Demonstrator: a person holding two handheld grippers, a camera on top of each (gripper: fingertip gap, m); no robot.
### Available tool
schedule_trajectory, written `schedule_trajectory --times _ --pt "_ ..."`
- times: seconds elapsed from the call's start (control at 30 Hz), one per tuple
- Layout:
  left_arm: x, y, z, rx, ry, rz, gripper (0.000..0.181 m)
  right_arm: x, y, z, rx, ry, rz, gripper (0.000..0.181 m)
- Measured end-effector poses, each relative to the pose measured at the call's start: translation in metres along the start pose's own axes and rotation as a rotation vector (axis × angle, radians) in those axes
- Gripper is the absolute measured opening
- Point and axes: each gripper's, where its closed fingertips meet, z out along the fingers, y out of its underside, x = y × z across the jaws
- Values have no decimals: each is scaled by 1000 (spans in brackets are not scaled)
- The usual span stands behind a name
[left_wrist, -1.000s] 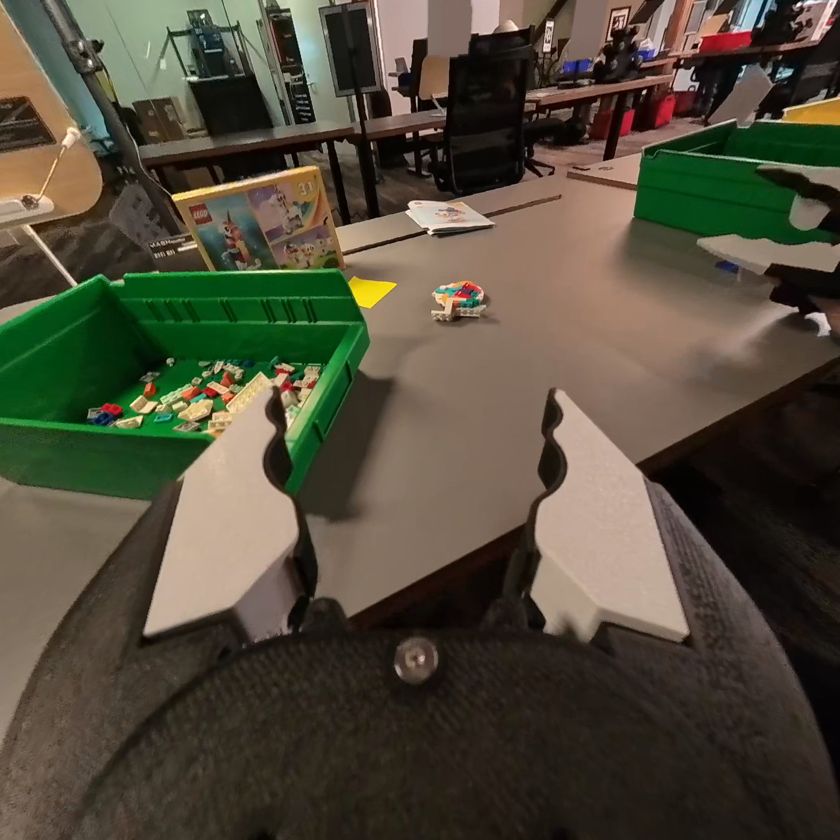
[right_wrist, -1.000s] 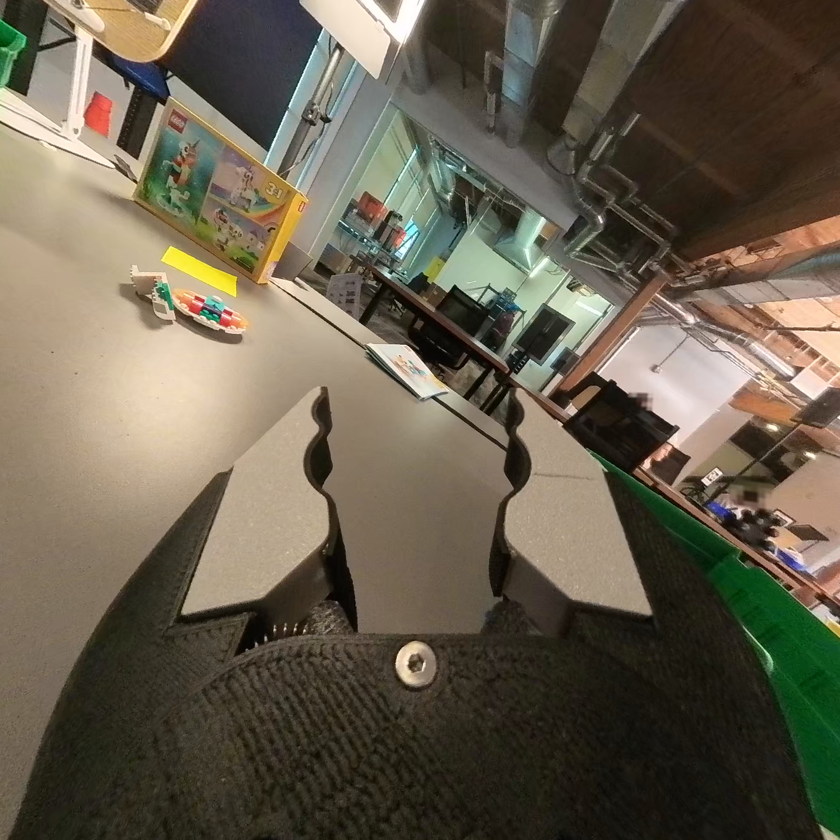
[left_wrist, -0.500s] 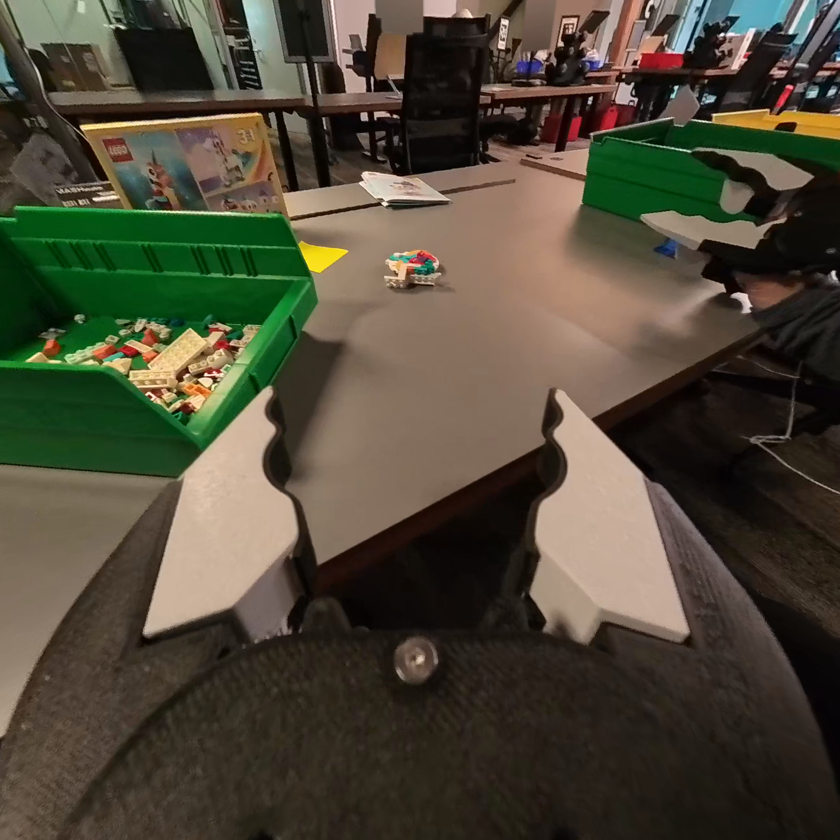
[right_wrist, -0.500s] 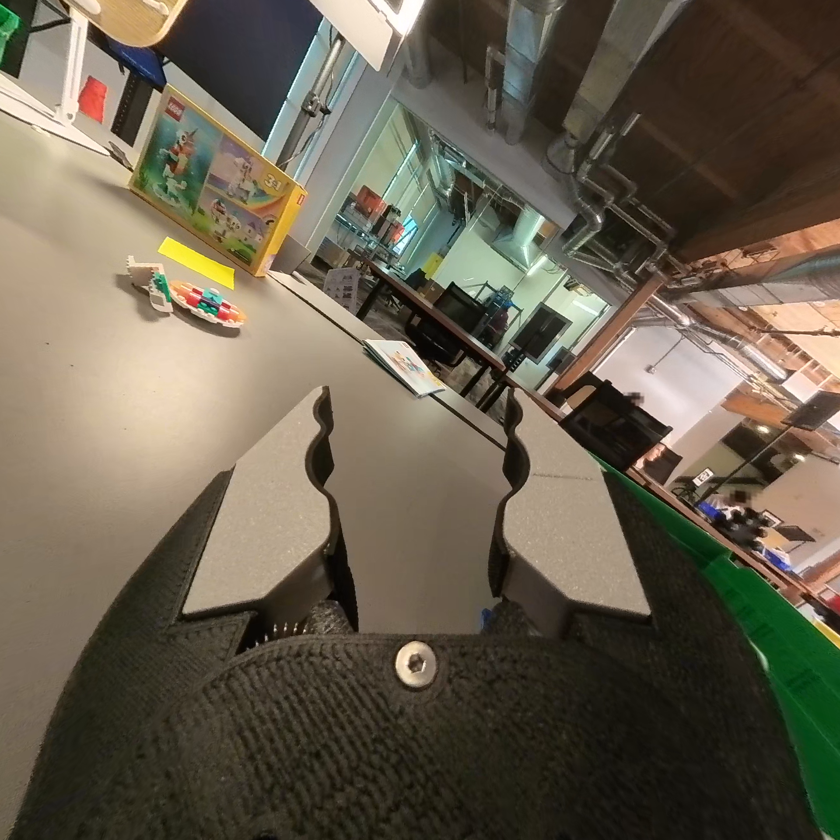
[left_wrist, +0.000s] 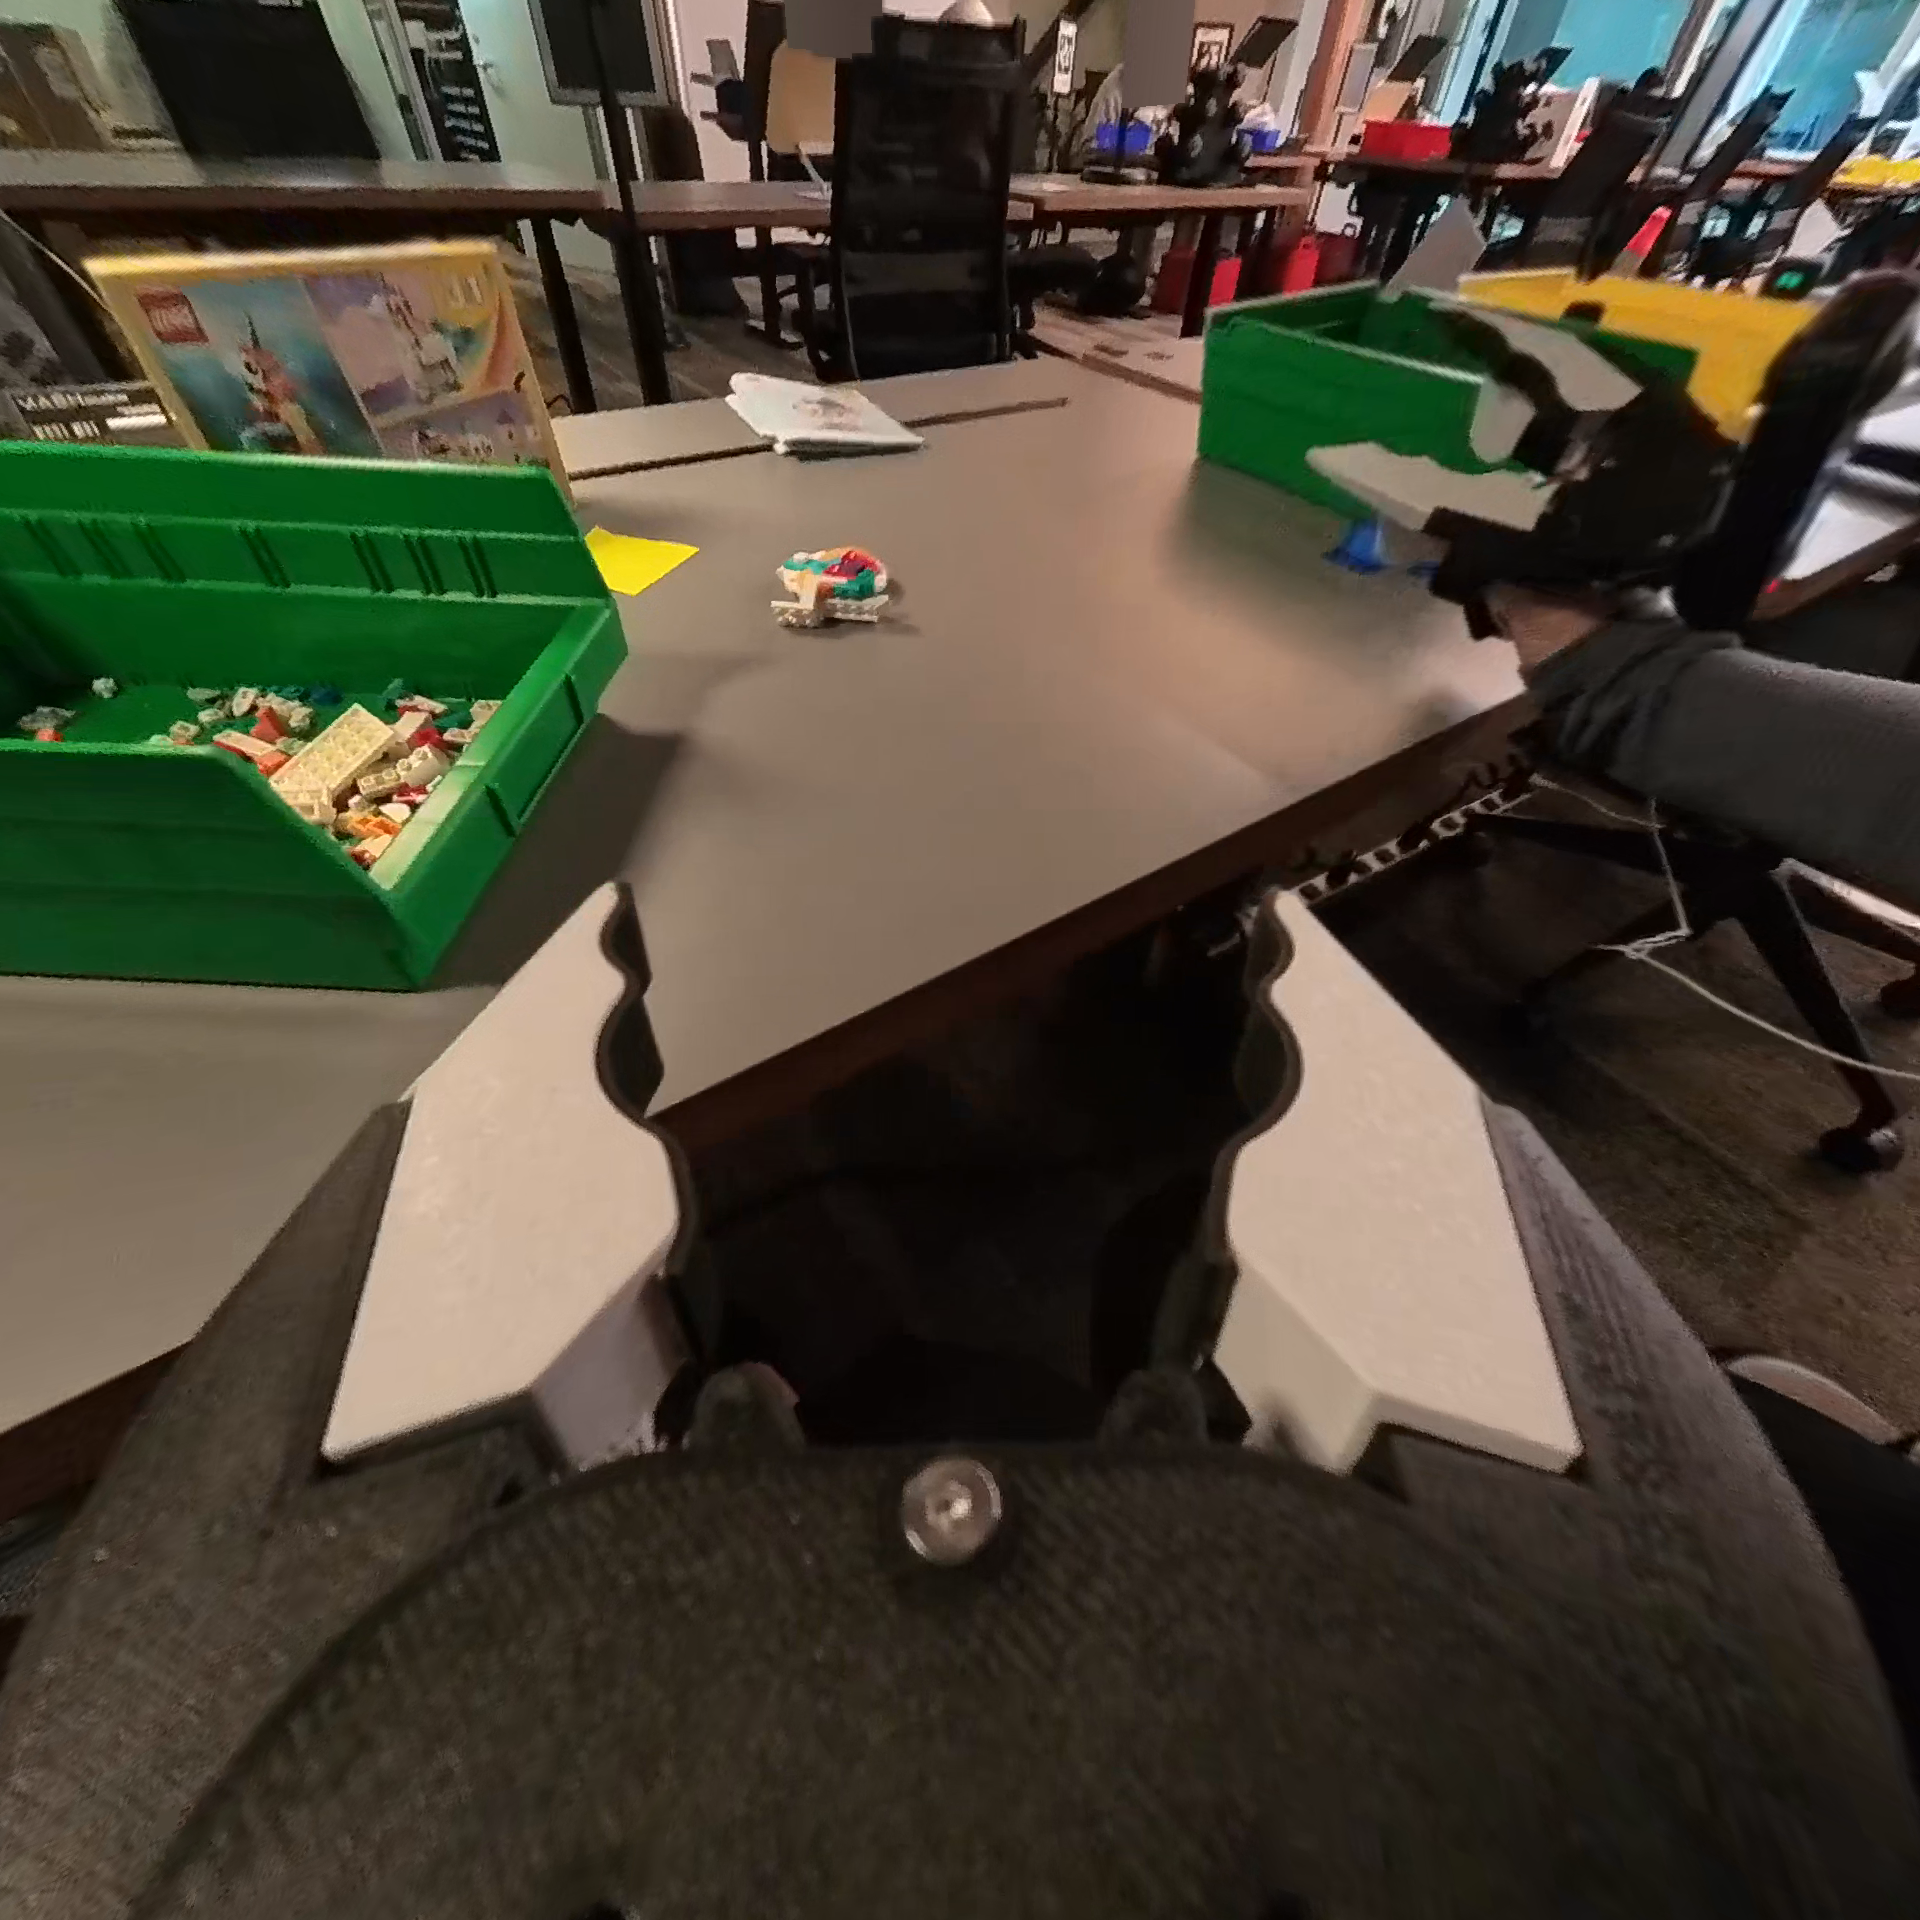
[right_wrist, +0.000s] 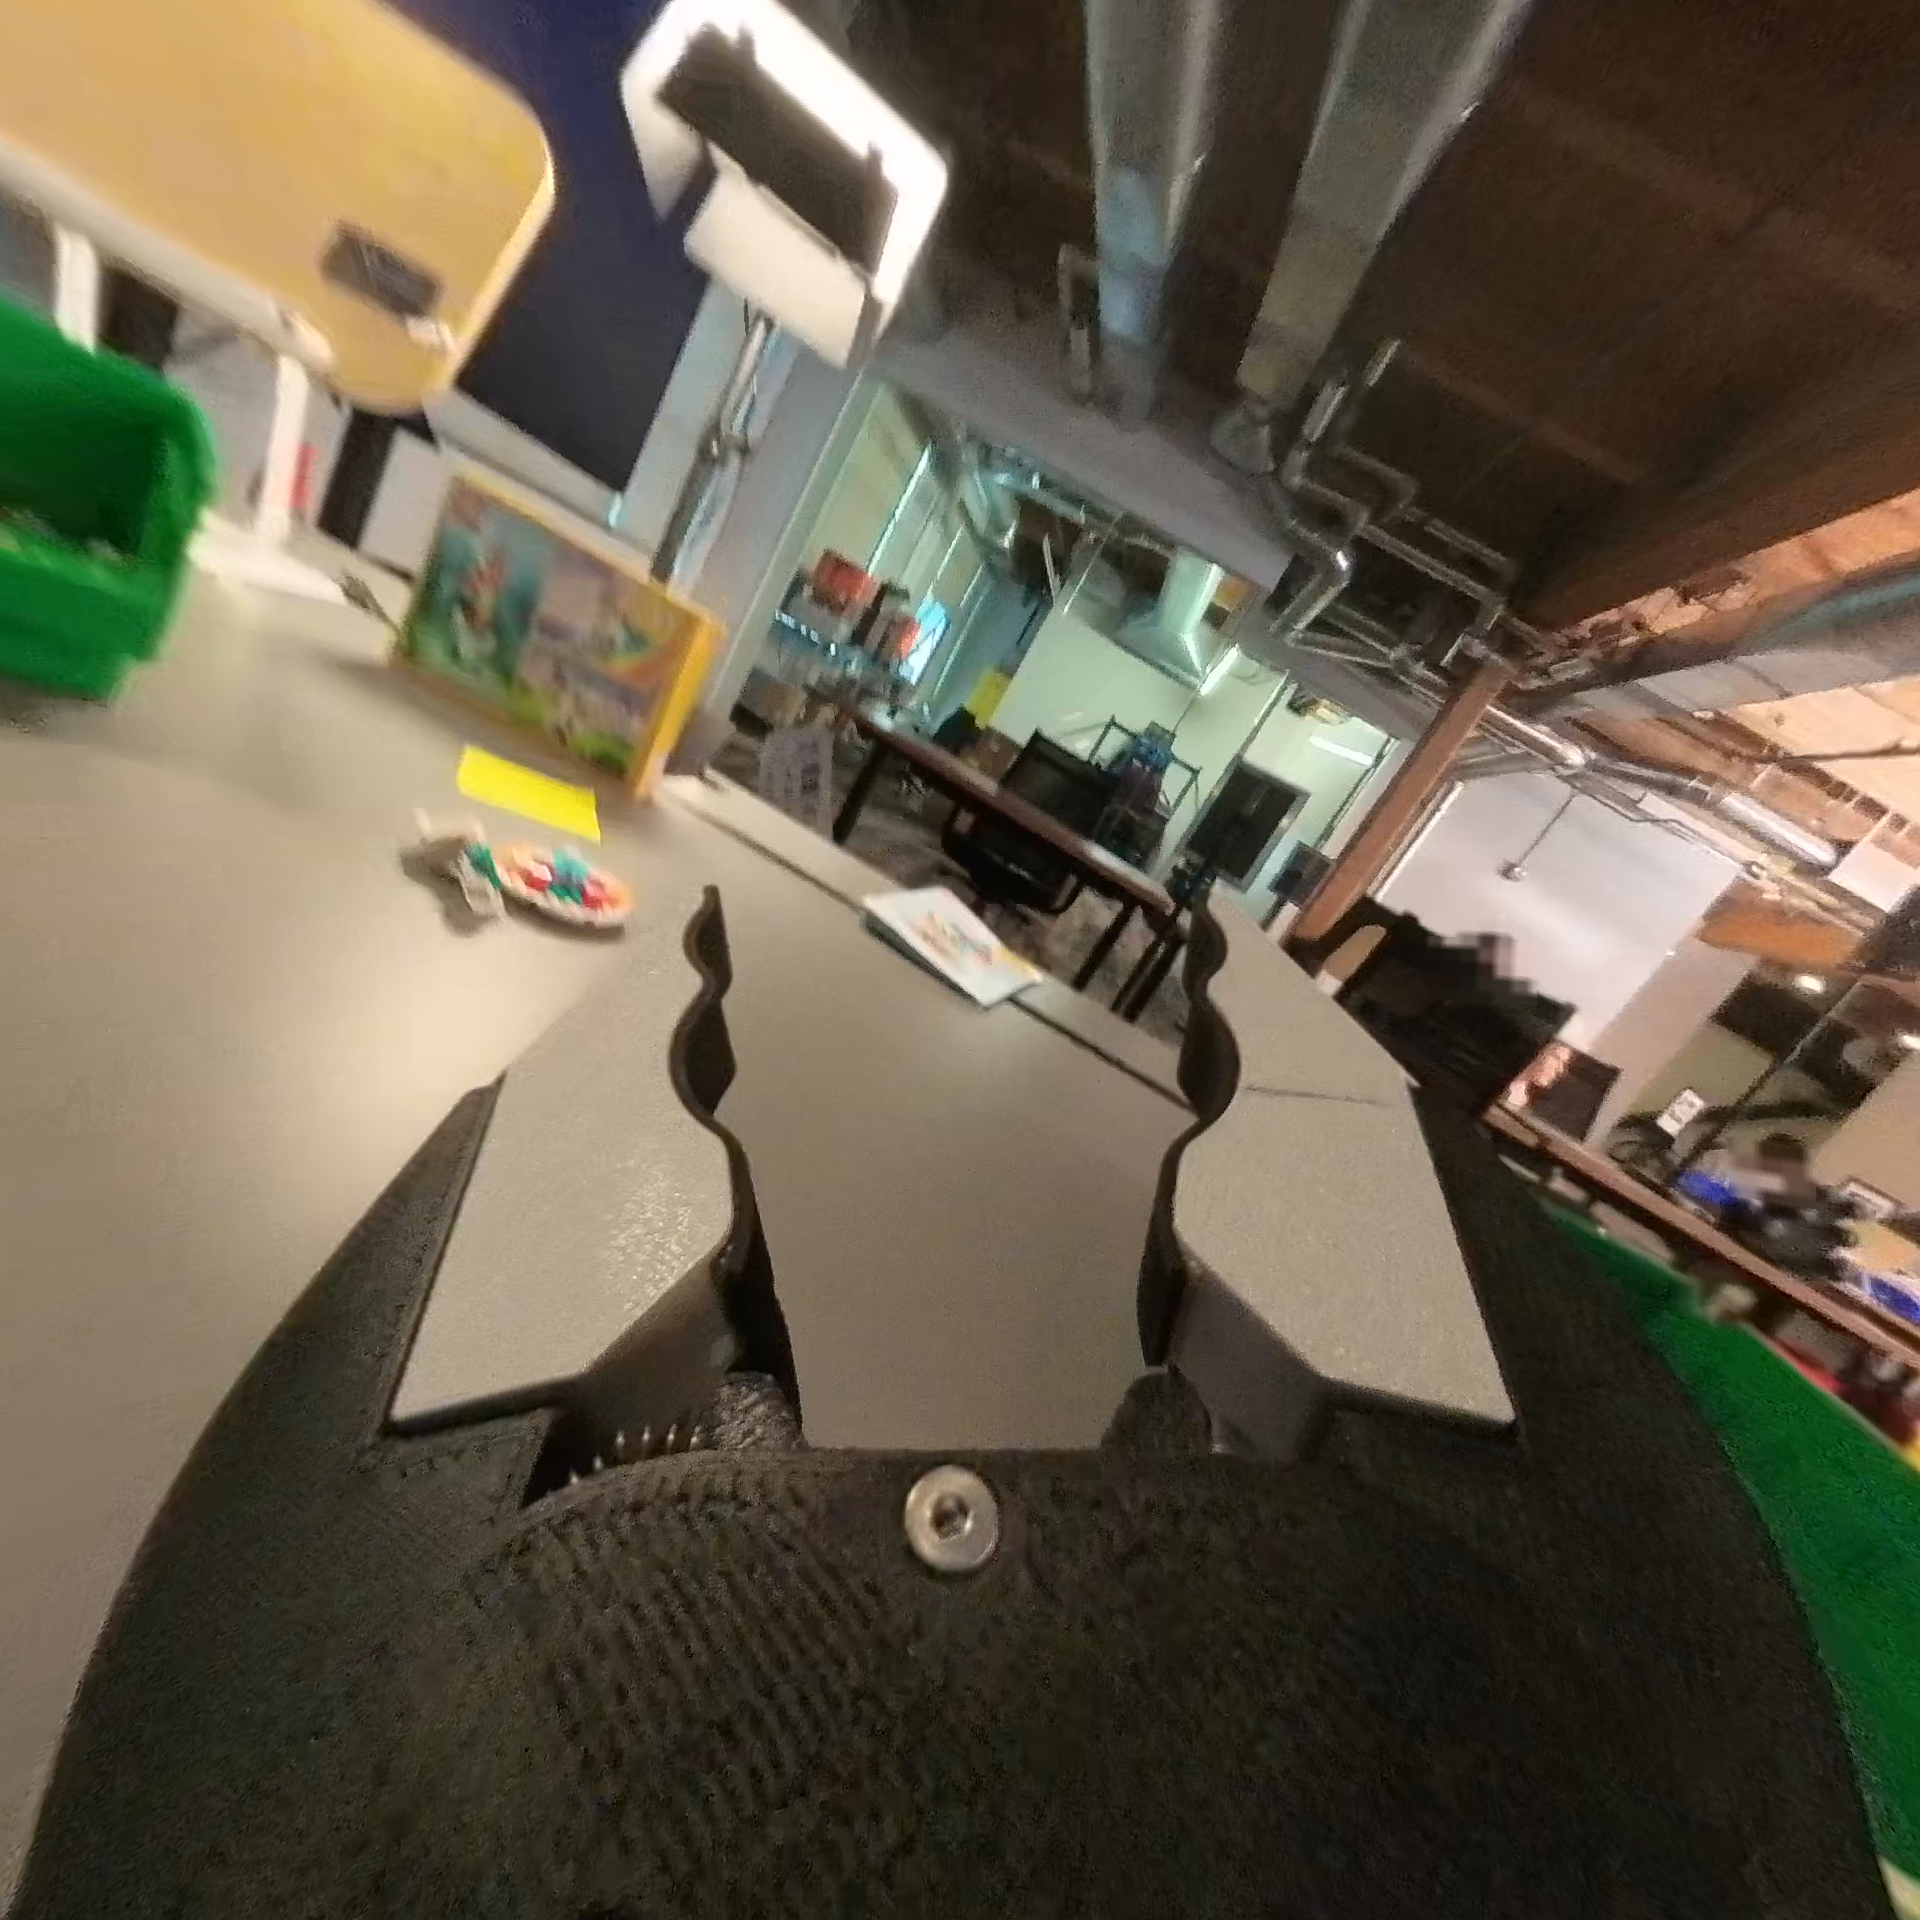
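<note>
Standing next to this setup, so here's how it looks. The left tool (left_wrist: 945, 904) is spread wide with nothing in it, hanging just off the near edge of the counter (left_wrist: 987, 748). You see dark floor between its jaws rather than tabletop. Closest thing to it is the green bin (left_wrist: 312, 488), ahead and to its left, with loose bricks (left_wrist: 332, 748) piled in the bottom.

The right tool (right_wrist: 954, 909) is also wide and empty. It's low over the counter on the right side, tipped on its side, with a small blue piece (left_wrist: 1361, 545) just under it and a second green bin (left_wrist: 1330, 384) just behind.

The little brick model (left_wrist: 831, 587) lies mid-counter, well apart from both tools. It's straight ahead of the left one and ahead-left of the right one. I'd call the right one nearer, though not by much. It looks wider than deep from the left side, but it's too small to be sure. Just beyond it there's a yellow note (left_wrist: 634, 556), then the picture box (left_wrist: 332, 353) standing behind the bin, and a booklet (left_wrist: 821, 416) at the far edge.

Compared with a second ago, the left tool has backed off from over the counter to past its edge. The right view has swung left and gone blurry, and now catches the brick bin. Both tools are as wide as they were.
</note>
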Motion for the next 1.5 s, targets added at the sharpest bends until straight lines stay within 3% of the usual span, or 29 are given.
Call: schedule_trajectory --times 0.13,0.3,0.43,0.6,0.7,0.8,1.03,1.33,1.5 --pt "10 -11 -19 51 15 -4 114 14 -68 -49 71 -29 42 89" --pt "14 -14 -37 96 46 -15 113 34 -124 -163 59 -30 113 92" --pt "12 -9 -45 103 73 -65 113 36 -127 -263 -20 68 113 93" --pt "8 -4 -60 86 12 -65 114 31 -84 -349 -197 287 -11 89" --pt "-4 -9 -74 106 -90 -21 115 21 -51 -368 -252 334 -49 88" --pt "-17 -16 -85 111 -191 21 121 15 -26 -368 -269 352 -73 88" --pt "-25 -33 -92 116 -328 92 127 38 13 -364 -206 504 43 85" --pt "-4 -44 -39 116 -313 116 125 85 18 -403 -226 630 -9 82" --pt "8 -43 -1 75 -294 126 124 105 45 -429 -328 720 138 80"
